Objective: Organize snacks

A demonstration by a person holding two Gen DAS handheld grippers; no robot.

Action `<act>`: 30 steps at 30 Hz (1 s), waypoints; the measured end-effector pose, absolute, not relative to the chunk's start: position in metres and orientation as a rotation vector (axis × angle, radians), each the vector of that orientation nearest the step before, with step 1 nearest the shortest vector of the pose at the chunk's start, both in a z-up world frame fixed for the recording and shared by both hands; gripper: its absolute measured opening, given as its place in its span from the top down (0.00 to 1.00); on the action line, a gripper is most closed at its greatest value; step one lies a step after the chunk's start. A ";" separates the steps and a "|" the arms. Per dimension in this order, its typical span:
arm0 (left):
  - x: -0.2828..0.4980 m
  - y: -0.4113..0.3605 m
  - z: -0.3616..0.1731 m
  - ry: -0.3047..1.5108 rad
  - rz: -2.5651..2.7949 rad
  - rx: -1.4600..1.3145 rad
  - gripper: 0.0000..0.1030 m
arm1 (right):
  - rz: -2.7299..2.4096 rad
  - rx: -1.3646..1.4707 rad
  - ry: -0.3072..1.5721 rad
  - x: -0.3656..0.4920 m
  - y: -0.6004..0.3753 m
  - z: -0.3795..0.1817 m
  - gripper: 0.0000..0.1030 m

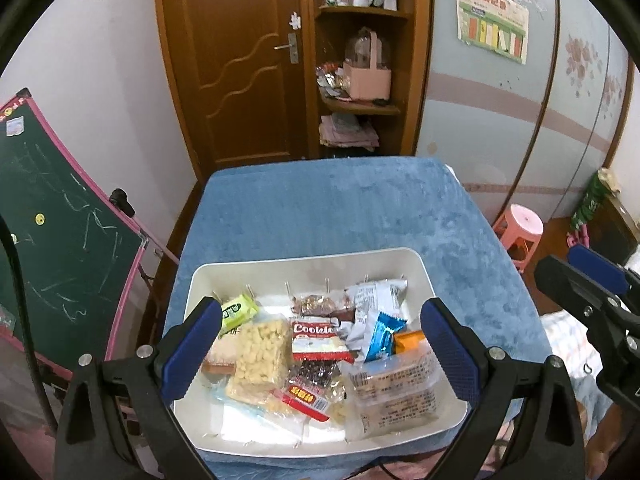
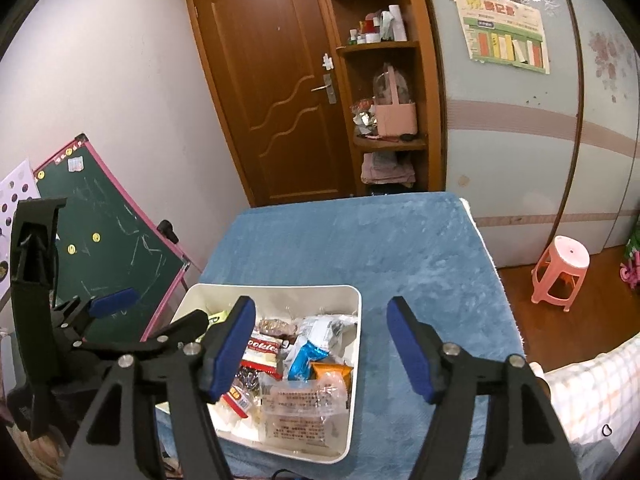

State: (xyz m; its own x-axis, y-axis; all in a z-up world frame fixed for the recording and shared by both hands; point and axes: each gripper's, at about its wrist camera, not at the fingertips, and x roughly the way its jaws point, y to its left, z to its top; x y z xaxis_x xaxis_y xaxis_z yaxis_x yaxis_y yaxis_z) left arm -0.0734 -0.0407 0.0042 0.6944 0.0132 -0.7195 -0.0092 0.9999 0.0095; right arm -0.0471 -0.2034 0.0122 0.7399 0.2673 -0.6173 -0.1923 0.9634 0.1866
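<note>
A white bin [image 1: 424, 268] sits near the front edge of the blue-covered table [image 1: 340, 208] and holds several snacks. Among them are a green packet [image 1: 238, 310], a puffed-rice bar [image 1: 262, 356], a red Cookies pack [image 1: 318, 340], a blue packet [image 1: 384, 338], an orange packet [image 1: 410, 340] and a clear biscuit pack [image 1: 396, 396]. My left gripper [image 1: 324, 348] hovers over the bin, open and empty. My right gripper [image 2: 322, 354] is open too, above the bin's right rim [image 2: 356, 360] and the bare cloth, holding nothing. The Cookies pack [image 2: 262, 354] shows beside its left finger.
A green chalkboard [image 1: 60, 232] leans against the wall on the left of the table. A pink stool [image 1: 522, 232] stands on the floor to the right. Behind the table are a wooden door [image 1: 248, 60], a corner shelf [image 1: 360, 108] and a wardrobe.
</note>
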 end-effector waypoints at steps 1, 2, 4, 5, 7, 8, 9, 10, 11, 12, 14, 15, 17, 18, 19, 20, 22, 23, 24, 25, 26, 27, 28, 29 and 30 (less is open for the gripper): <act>-0.074 -0.042 0.005 0.800 0.014 0.001 0.03 | 0.256 0.119 0.691 -0.047 -0.205 0.013 0.33; -0.073 -0.041 0.006 0.799 0.014 -0.003 0.03 | 0.257 0.119 0.690 -0.047 -0.205 0.014 0.33; -0.073 -0.041 0.008 0.796 0.018 -0.010 0.03 | 0.256 0.110 0.690 -0.047 -0.205 0.013 0.33; -0.072 -0.041 0.008 0.795 0.016 -0.015 0.03 | 0.258 0.107 0.694 -0.047 -0.204 0.013 0.33; -0.072 -0.042 0.008 0.794 0.015 -0.023 0.03 | 0.266 0.109 0.702 -0.045 -0.204 0.011 0.33; -0.072 -0.042 0.008 0.793 0.015 -0.024 0.03 | 0.268 0.109 0.706 -0.044 -0.205 0.010 0.33; -0.071 -0.042 0.008 0.792 0.017 -0.021 0.03 | 0.267 0.109 0.708 -0.043 -0.206 0.009 0.33; -0.070 -0.043 0.008 0.791 0.021 -0.018 0.03 | 0.263 0.108 0.710 -0.043 -0.206 0.009 0.33; -0.069 -0.044 0.007 0.790 0.022 -0.016 0.03 | 0.261 0.107 0.709 -0.042 -0.206 0.008 0.33; -0.068 -0.044 0.007 0.790 0.022 -0.014 0.03 | 0.262 0.107 0.708 -0.042 -0.207 0.008 0.33; -0.068 -0.046 0.007 0.788 0.023 -0.011 0.03 | 0.260 0.104 0.707 -0.041 -0.206 0.008 0.33; -0.067 -0.047 0.007 0.788 0.023 -0.009 0.03 | 0.260 0.103 0.708 -0.040 -0.206 0.008 0.33; -0.066 -0.048 0.007 0.790 0.021 -0.008 0.03 | 0.262 0.104 0.713 -0.039 -0.206 0.007 0.33; -0.066 -0.048 0.007 0.790 0.020 -0.007 0.03 | 0.260 0.104 0.715 -0.039 -0.206 0.007 0.33; -0.065 -0.048 0.007 0.789 0.021 -0.007 0.03 | 0.260 0.104 0.717 -0.038 -0.206 0.007 0.33; -0.065 -0.049 0.007 0.789 0.021 -0.007 0.03 | 0.262 0.105 0.721 -0.036 -0.206 0.006 0.33; -0.064 -0.049 0.008 0.787 0.023 -0.008 0.03 | 0.263 0.106 0.725 -0.034 -0.206 0.006 0.33; -0.064 -0.049 0.007 0.787 0.023 -0.009 0.03 | 0.263 0.107 0.725 -0.033 -0.206 0.006 0.33; -0.064 -0.049 0.007 0.786 0.024 -0.009 0.03 | 0.263 0.106 0.723 -0.033 -0.206 0.006 0.33; -0.063 -0.049 0.008 0.785 0.024 -0.011 0.03 | 0.263 0.106 0.724 -0.033 -0.206 0.006 0.33; -0.063 -0.048 0.007 0.786 0.023 -0.010 0.03 | 0.263 0.105 0.725 -0.033 -0.206 0.006 0.33; -0.063 -0.048 0.007 0.787 0.024 -0.010 0.03 | 0.264 0.105 0.725 -0.034 -0.206 0.006 0.33; -0.063 -0.048 0.007 0.789 0.023 -0.009 0.03 | 0.263 0.105 0.725 -0.034 -0.206 0.006 0.33; -0.063 -0.048 0.007 0.788 0.023 -0.009 0.03 | 0.264 0.105 0.728 -0.033 -0.206 0.006 0.33; -0.063 -0.048 0.007 0.788 0.023 -0.010 0.03 | 0.265 0.106 0.729 -0.032 -0.206 0.005 0.33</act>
